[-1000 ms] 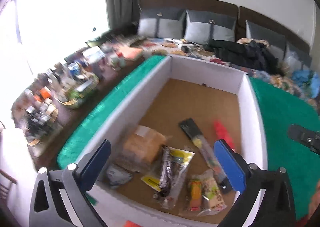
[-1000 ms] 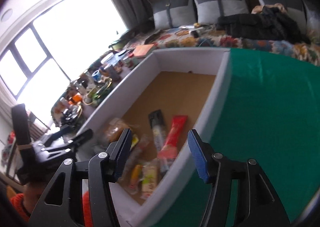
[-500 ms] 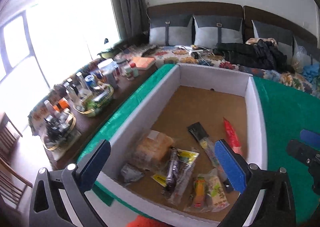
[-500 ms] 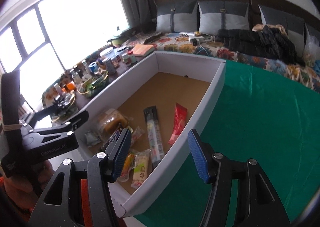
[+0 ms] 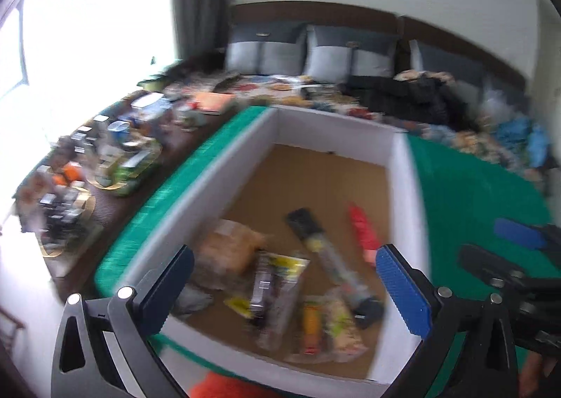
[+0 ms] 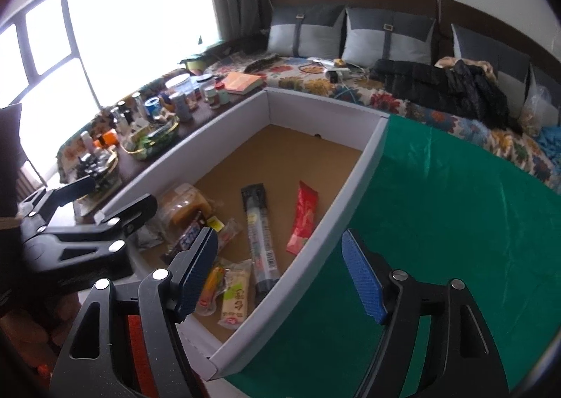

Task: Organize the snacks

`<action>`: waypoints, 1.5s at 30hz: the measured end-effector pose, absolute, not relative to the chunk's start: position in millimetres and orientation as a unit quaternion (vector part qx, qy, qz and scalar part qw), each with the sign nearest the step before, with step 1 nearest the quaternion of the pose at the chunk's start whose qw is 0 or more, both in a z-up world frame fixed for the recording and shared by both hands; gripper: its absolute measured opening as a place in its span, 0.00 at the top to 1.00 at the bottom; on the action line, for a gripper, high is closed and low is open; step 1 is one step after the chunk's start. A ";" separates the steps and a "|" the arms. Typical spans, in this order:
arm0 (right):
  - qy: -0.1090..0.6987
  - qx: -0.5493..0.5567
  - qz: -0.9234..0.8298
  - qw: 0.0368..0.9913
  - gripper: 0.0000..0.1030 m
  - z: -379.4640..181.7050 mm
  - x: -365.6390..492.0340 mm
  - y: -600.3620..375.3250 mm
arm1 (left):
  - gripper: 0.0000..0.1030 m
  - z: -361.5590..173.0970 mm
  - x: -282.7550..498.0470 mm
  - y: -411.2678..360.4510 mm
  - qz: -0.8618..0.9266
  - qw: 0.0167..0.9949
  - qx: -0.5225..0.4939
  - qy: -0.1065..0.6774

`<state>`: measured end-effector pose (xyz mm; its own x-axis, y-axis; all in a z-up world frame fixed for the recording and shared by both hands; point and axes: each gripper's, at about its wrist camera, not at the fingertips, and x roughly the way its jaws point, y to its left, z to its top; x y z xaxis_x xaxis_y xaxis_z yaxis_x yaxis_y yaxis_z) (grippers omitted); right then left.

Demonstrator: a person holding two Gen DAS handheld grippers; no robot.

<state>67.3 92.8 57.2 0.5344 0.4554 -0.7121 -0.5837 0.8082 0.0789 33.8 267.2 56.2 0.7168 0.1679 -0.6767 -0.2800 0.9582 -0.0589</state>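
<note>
A white cardboard box (image 6: 364,159) with a brown floor sits on a green cloth (image 6: 455,222). Inside lie several snacks: a red packet (image 6: 302,219), a long clear tube pack (image 6: 260,240), a brown bread bag (image 6: 182,205), and small packets (image 6: 236,296) near the front corner. My right gripper (image 6: 280,275) is open and empty above the box's front right wall. My left gripper (image 5: 284,289) is open and empty above the box's front end; it also shows in the right wrist view (image 6: 87,219). The box (image 5: 403,166) and red packet (image 5: 361,233) are blurred in the left wrist view.
A dark side table (image 6: 196,124) left of the box carries trays of bottles and jars (image 6: 150,124). Behind lies a sofa with a floral cover (image 6: 350,89), grey cushions (image 6: 389,37) and a black jacket (image 6: 448,86). A bright window (image 6: 122,30) is at the left.
Both grippers stayed open and empty. The left wrist view has swung and blurred, now closer over the box. The right gripper has shifted a little toward the box's front right wall.
</note>
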 end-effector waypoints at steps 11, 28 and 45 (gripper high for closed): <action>0.387 -0.115 0.270 0.874 0.20 64.3 62.3 106.0 | 0.00 64.1 31.5 258.9 0.213 0.897 -0.015 0.386; 0.395 -0.142 0.283 0.862 0.20 65.4 58.5 135.8 | 0.00 57.6 23.8 293.1 0.209 0.884 -0.078 0.411; 0.401 -0.149 0.282 0.859 0.20 59.0 59.2 143.9 | 0.00 56.2 23.8 300.6 0.213 0.884 -0.078 0.409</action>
